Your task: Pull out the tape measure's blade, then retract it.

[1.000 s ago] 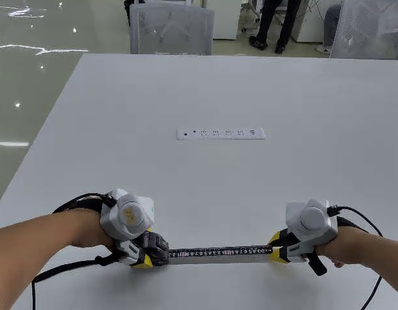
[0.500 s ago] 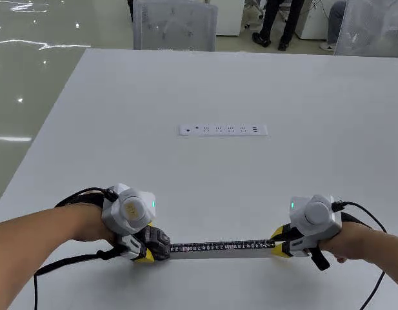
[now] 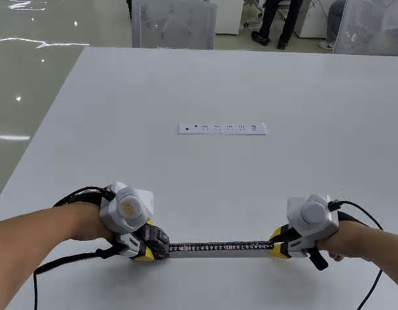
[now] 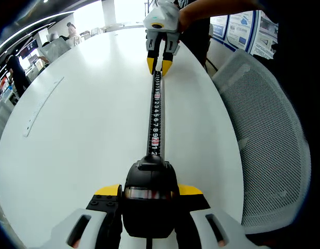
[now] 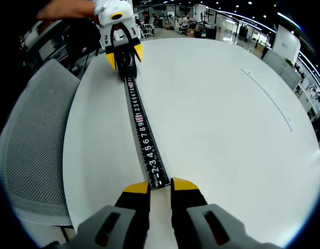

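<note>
Near the front edge of the white table (image 3: 218, 84), the left gripper (image 3: 146, 250) is clamped around the black tape measure (image 3: 157, 241), with a jaw on either side of its case. The blade (image 3: 221, 247) lies pulled out flat along the tabletop, numbers up, reaching the right gripper (image 3: 277, 244), whose yellow tips pinch its end. A power strip (image 3: 222, 129) lies well beyond, mid-table.

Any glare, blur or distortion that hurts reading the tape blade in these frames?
Head view: sharp, evenly lit, glare streaks on the floor, blade numerals tiny. Left gripper view: fisheye bows the table edge, numerals crisp. Right gripper view: same bowing, numerals crisp.
</note>
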A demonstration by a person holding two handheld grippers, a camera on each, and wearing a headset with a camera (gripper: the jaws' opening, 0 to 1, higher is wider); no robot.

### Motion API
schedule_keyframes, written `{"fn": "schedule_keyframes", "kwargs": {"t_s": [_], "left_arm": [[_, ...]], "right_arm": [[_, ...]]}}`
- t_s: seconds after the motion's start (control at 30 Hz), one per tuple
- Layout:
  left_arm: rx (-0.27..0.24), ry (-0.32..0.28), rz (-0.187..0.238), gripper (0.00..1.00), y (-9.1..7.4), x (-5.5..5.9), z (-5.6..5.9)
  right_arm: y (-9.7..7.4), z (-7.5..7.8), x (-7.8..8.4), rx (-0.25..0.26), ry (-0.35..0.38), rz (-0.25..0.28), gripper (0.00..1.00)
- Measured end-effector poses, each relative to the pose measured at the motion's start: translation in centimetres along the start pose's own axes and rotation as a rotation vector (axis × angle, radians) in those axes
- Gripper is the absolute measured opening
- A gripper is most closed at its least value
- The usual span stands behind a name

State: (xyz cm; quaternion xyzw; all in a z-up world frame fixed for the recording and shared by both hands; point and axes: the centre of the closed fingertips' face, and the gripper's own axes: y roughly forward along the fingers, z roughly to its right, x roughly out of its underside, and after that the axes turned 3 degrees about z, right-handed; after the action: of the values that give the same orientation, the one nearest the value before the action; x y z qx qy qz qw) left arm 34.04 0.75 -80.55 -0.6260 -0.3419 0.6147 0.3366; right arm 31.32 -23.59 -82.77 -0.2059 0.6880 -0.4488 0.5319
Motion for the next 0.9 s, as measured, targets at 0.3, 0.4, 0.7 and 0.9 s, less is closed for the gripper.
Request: {"fn": "schedule_keyframes", "kwargs": {"t_s": [0.3, 0.4, 0.7, 0.9], "left_arm": [[0.000, -0.010, -0.009, 0.36, 0.2, -0.1, 0.0], [-0.001, -0.014, -0.006, 0.36, 0.1, -0.1, 0.0], [0.000, 0.001, -0.033, 0.37, 0.3, -0.2, 0.2], [-0.030, 0.009, -0.035, 0.37, 0.0, 0.6, 0.0]], "right_arm": [[0.1, -0.4, -0.4, -0.007, 0.045, 0.000, 0.19], [0.1, -0.4, -0.5, 0.000, 0.043, 0.003, 0.23], [-0.4, -0.4, -0.5, 0.036, 0.082, 0.035, 0.33], [-1.5, -0.8, -1.3, 0.061, 0.108, 0.094, 0.41]]}}
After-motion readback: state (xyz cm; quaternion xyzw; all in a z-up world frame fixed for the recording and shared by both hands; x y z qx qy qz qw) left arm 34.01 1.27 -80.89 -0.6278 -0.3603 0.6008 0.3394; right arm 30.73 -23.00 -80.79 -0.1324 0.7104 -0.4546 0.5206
